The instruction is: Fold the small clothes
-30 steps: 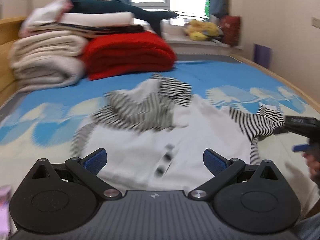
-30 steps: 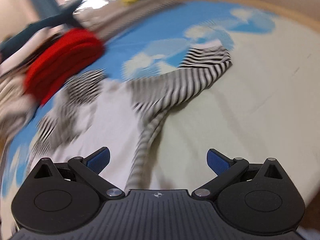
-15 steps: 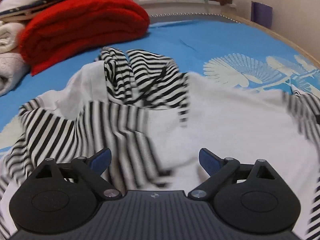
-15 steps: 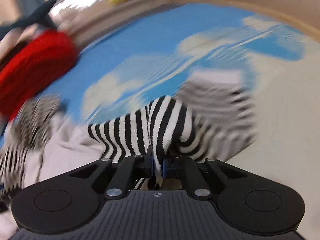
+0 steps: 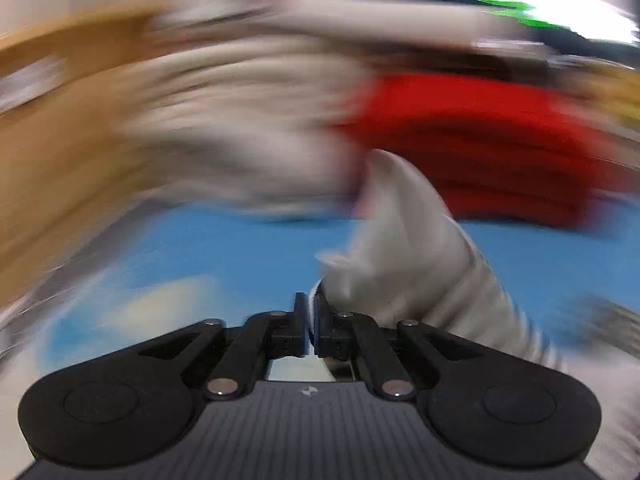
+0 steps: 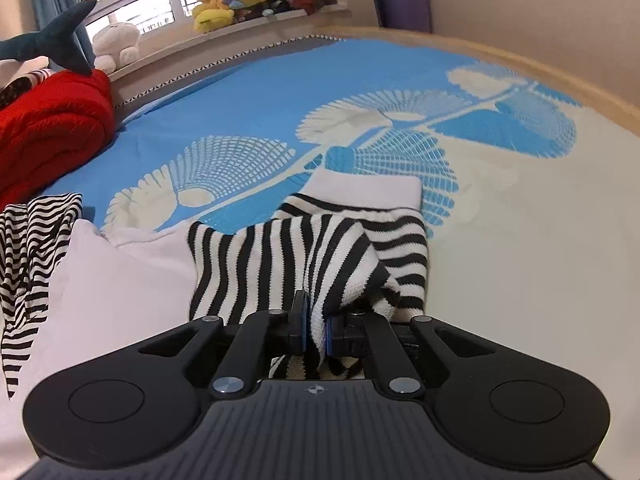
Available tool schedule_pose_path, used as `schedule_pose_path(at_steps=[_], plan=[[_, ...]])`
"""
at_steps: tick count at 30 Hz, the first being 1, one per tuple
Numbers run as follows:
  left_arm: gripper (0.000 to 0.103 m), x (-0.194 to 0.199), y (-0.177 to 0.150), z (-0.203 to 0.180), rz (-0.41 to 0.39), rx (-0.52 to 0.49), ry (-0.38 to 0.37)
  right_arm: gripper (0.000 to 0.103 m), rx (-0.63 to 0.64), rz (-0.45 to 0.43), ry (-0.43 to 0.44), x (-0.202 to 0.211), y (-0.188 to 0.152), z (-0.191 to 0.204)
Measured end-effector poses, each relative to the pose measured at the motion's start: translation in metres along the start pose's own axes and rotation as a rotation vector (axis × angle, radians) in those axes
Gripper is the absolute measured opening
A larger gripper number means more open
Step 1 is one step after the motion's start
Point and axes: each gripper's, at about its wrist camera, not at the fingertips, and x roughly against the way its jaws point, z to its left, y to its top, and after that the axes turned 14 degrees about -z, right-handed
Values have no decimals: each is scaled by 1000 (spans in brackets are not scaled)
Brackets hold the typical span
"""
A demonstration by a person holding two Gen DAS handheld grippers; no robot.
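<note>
R wrist view is sharp: right tongs (image 6: 316, 326) clamped on the striped sleeve (image 6: 320, 248) of the small top (image 6: 120, 280), which lies on the bed (image 6: 248, 92), white body toward 9 o'clock, red blanket (image 6: 48, 120) at 10 and plush toys (image 6: 228, 0) on the sill at 12. L wrist view is heavily blurred but shows what the other doesn't: left tongs (image 5: 310, 330) pinched on a white fold of the garment (image 5: 400, 248), cloth rising toward 1 o'clock, w/ a pale folded pile (image 5: 240, 128) at 11 beside the red one
</note>
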Motion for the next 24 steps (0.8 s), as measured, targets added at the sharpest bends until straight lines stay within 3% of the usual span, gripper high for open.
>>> schedule_pose_path(at_steps=[1,2,4,5,6,9,12,14,18,22,24], plan=[[15,-14,0,28,28,59,40,15,-16,0,8,1,1,0],[27,-19,-5,54,48,136,24,21,-42,0,16,2,2,0],[100,-11,-26,87,56,240,-41,42,-119,16,48,7,7,-4],[102,0,-43,93,48,233,-46,52,-156,21,58,11,10,-6],[102,15,-58,105,37,201,-66,53,-180,21,68,20,14,-4],[102,52,-101,109,151,64,-209,58,-122,19,137,61,22,12],[102,115,-154,117,239,52,-331,66,-29,41,291,119,13,39],[102,156,-184,119,313,60,-383,69,66,116,440,159,-7,66],[102,215,-224,125,445,107,-418,78,323,254,726,230,-78,133],[102,244,-236,145,379,172,-377,81,612,310,887,274,-156,195],[102,244,-239,150,373,176,-346,83,745,283,923,285,-187,218]])
